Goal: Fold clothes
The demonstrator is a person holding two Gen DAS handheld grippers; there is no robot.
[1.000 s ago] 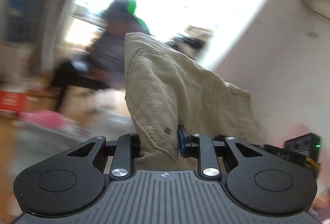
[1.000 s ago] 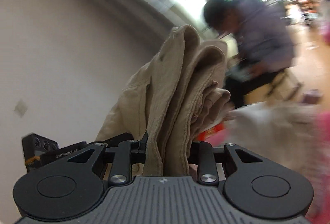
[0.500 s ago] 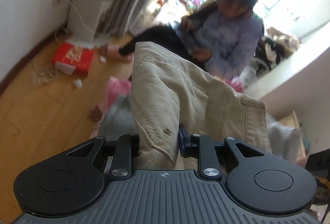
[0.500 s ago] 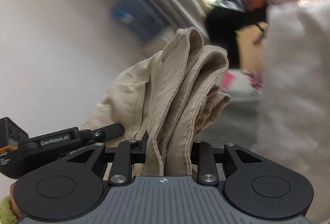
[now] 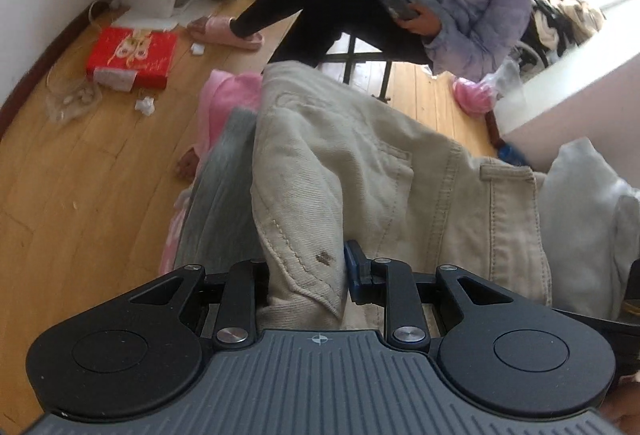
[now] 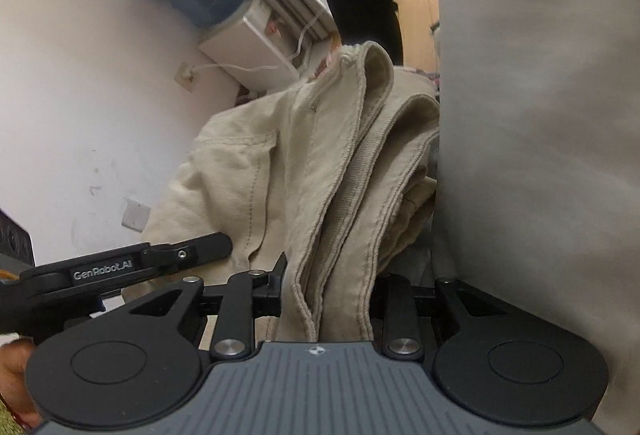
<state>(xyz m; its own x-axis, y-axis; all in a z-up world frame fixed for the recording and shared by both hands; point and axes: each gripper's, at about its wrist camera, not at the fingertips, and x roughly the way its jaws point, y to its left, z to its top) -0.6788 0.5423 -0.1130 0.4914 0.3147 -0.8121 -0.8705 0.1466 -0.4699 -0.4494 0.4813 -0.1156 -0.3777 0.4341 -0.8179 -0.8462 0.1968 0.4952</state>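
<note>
Clamping a bunched edge of the beige trousers [image 5: 360, 171], left gripper [image 5: 306, 275] narrowly parted, cloth filling the gap between its fingers. Likewise pinching several stacked folds of the same trousers [image 6: 340, 171], right gripper [image 6: 328, 287], barely apart, packed with seams. Seen low at left in the right wrist view, the left gripper [image 6: 120, 267]. Stretched between both claws, garment drooping over a grey cloth [image 5: 224, 203] and a pink garment [image 5: 228, 95]. Pressed alongside on the right, a pale cushion or bedding [image 6: 540, 115], hard to tell which. Farther off, wooden floor [image 5: 80, 175], red box [image 5: 132, 57], and a seated person [image 5: 460, 3] holding a tablet.
</note>
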